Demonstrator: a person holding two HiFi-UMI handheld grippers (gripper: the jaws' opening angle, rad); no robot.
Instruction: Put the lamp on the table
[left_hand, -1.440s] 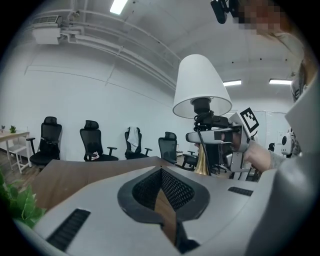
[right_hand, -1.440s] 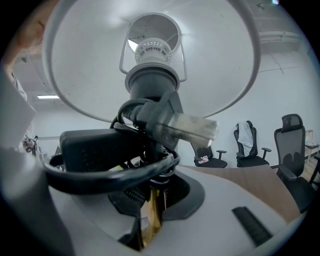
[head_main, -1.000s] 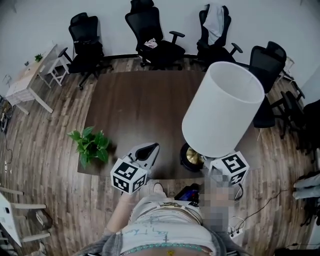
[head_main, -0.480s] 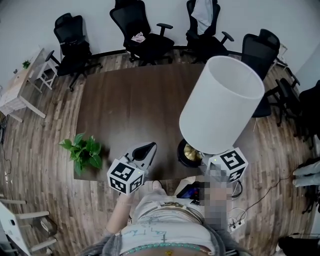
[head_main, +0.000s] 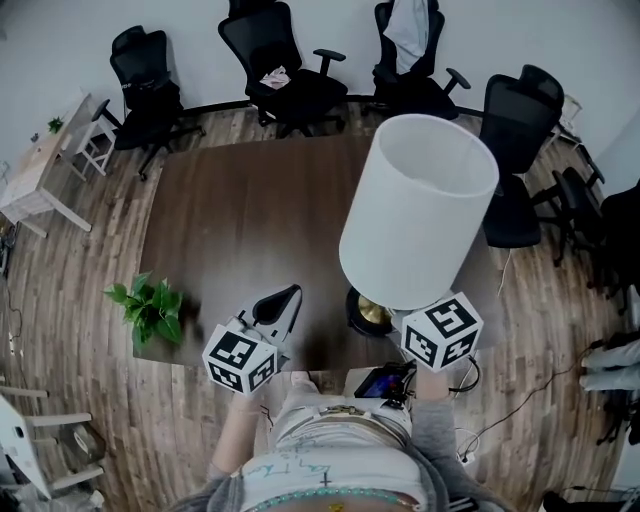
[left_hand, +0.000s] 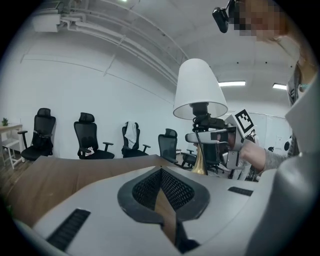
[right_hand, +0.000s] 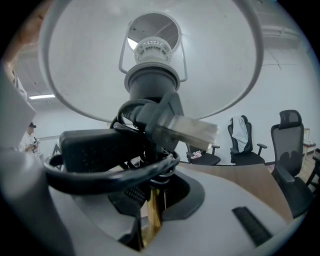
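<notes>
Brass-stemmed lamp (head_main: 418, 215) upright in right claw (right_hand: 150, 220), left claw (head_main: 285, 297) closed, empty, alongside.

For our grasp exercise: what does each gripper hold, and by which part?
The right gripper grips the lamp by its brass stem, under the coiled cord. The left gripper is shut, holding nothing.

Lamp shade (head_main: 418, 205) matt white; lamp stem (right_hand: 150, 220) glossy brass; table (head_main: 250, 215) dark wood.
</notes>
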